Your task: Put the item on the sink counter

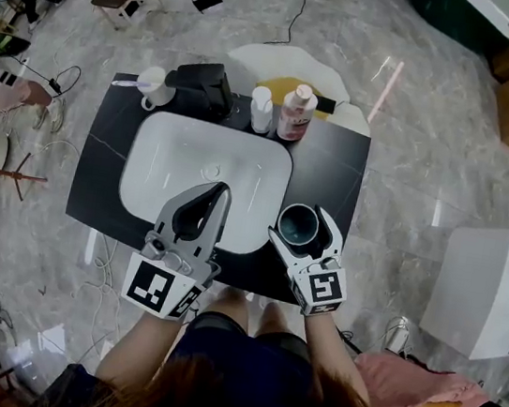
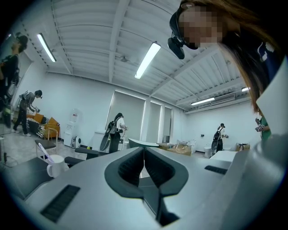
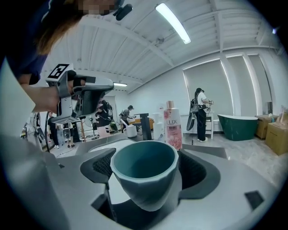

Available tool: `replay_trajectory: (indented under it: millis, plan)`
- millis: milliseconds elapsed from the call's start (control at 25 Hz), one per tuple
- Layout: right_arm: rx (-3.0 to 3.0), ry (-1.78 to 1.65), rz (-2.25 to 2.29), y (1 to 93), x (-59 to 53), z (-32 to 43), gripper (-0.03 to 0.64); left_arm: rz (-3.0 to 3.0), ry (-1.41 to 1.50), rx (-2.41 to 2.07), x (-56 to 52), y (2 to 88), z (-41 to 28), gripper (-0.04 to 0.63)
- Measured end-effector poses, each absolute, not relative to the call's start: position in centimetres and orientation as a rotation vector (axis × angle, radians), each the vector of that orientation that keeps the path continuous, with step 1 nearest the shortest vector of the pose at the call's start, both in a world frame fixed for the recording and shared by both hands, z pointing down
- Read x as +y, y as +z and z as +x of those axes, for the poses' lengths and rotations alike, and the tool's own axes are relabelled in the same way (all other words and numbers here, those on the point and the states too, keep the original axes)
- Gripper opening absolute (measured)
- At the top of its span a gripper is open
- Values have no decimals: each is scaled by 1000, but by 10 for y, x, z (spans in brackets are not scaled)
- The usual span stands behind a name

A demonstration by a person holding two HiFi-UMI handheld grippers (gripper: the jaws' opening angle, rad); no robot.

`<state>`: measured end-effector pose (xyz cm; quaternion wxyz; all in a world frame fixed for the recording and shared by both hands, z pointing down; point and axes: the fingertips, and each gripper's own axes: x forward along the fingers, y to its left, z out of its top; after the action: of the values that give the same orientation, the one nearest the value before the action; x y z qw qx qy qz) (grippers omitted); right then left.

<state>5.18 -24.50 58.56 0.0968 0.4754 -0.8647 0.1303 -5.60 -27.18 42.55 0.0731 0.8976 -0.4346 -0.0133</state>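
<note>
A teal cup [image 1: 300,226] stands upright on the black sink counter [image 1: 340,168], just right of the white basin [image 1: 194,165]. My right gripper [image 1: 305,222] reaches around it with one jaw on each side. In the right gripper view the cup [image 3: 144,173] fills the space between the wide-set jaws of the right gripper [image 3: 146,177], and the dark pads stand beside its wall without clearly pressing, so I read it as open. My left gripper [image 1: 221,193] hovers over the basin's near half, shut and empty. The left gripper [image 2: 144,155] shows its pads meeting.
At the counter's back stand a black faucet [image 1: 201,86], a white mug with a toothbrush [image 1: 155,86], a white bottle [image 1: 262,111] and a pink bottle [image 1: 297,111]. A white box [image 1: 493,290] sits on the floor to the right. People stand far off.
</note>
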Motion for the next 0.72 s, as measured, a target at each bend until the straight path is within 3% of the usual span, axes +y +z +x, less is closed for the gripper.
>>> replay_trajectory:
  millis: [720]
  plan:
    - [-2676,344,1421,527,-235,56,443,2697,-104,-1399,-252,396,-63,23]
